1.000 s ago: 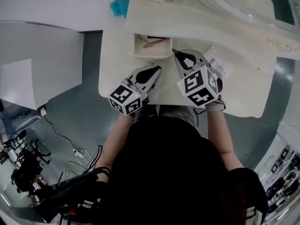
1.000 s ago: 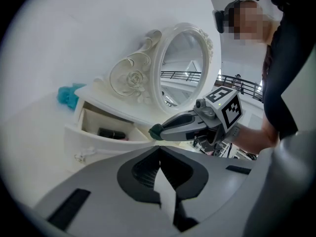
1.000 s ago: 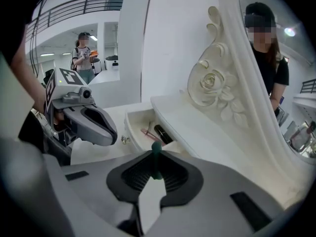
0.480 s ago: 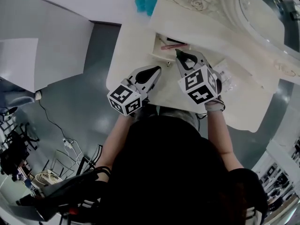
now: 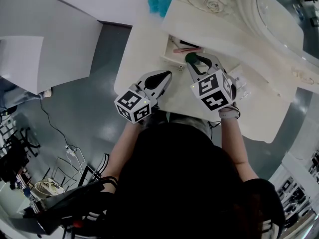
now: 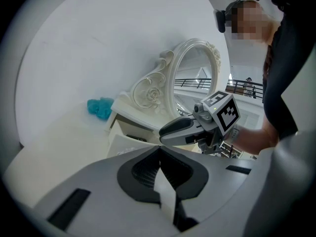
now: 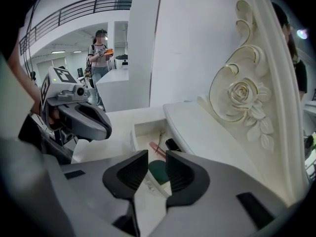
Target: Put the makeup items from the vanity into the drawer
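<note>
Cream-white wood is filling the top of the head view: the vanity [image 5: 144,49] is standing with its oval mirror [image 5: 279,14] at two o'clock and its small drawer [image 5: 168,59] pulled open near twelve. The right gripper [image 5: 200,60] is pointing steeply down over the drawer's front edge. Its jaws have just been opening and are now standing apart at a middling width, pressing on nothing. In the gap between them, in the right gripper view, a dark green round compact [image 7: 159,173] is lying at the near end of the drawer, touching neither pad as far as that view shows. Beyond it, toward twelve o'clock, a pink stick [image 7: 157,148] and a small black item [image 7: 172,144] are lying side by side on the drawer floor. The left gripper [image 5: 167,74] is hovering over the vanity top at eight o'clock from the drawer, its jaws closed tip to tip with nothing between them. A teal fluffy thing [image 5: 160,3] is sitting at the vanity's far edge at eleven o'clock. A clear packet [image 5: 242,81] is lying at three o'clock from the right gripper.
</note>
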Available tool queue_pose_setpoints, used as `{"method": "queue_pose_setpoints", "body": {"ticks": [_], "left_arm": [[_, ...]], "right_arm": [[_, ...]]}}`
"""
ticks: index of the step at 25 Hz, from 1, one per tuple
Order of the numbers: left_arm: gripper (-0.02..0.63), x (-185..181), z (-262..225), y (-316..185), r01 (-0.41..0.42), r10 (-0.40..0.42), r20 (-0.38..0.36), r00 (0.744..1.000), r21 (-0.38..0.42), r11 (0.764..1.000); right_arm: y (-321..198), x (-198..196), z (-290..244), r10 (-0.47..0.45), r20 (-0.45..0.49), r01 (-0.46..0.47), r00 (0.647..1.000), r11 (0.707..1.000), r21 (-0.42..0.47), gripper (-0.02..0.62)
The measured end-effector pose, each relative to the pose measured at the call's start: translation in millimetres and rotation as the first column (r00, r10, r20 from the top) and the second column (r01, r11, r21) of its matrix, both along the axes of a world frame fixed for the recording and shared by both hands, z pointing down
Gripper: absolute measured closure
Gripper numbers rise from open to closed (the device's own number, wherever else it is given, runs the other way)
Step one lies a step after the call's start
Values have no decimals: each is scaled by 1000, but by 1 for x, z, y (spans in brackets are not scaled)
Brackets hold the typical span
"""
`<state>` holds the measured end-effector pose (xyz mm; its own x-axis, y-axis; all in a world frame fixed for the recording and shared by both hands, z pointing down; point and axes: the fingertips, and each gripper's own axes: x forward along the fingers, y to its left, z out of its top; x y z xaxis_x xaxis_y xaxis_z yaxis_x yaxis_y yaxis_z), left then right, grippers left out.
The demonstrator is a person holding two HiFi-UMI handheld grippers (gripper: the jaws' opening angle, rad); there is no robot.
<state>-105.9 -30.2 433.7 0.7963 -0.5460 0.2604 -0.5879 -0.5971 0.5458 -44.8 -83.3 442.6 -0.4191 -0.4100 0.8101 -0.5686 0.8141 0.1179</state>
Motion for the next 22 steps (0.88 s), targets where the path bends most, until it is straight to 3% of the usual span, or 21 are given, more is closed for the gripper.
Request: {"method": "queue_pose_setpoints", "body": {"ticks": [16, 22], "left_arm": [[592, 24, -2, 5, -60, 60, 12, 998, 1, 998], [592, 40, -2, 9, -94, 94, 14, 995, 1, 996]], "right_arm": [[9, 16, -10, 15, 50, -16, 999, 1000, 23, 479], [24, 27, -7, 17, 63, -18, 998, 1000, 2, 538]]}}
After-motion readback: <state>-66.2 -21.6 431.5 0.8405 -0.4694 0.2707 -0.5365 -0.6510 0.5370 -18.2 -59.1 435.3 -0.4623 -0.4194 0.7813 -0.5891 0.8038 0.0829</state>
